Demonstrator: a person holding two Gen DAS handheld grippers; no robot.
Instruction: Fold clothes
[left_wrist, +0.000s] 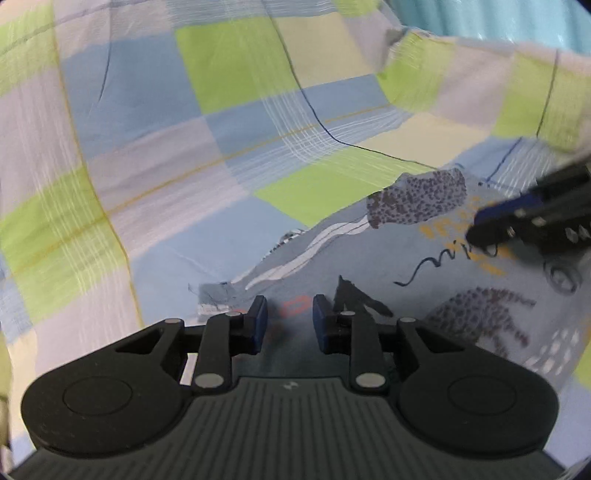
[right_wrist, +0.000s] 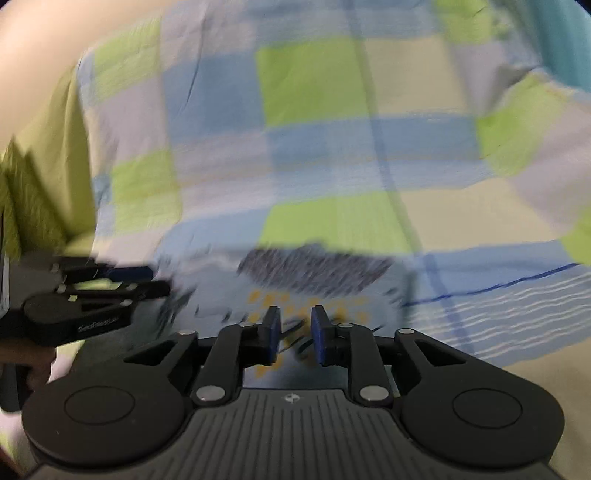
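both grippers, left (left_wrist: 289, 319) and right (right_wrist: 294, 334), part open, empty, over shirt (left_wrist: 369, 288); its edge meets quilt (left_wrist: 184, 129).

Black left claw (left_wrist: 289, 320); blue pads (left_wrist: 260, 320); silver rivets.

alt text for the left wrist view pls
The left gripper hangs open over a pale blue printed garment lying on a blue, green and white checked sheet. The right gripper reaches in from the right edge over the same garment.
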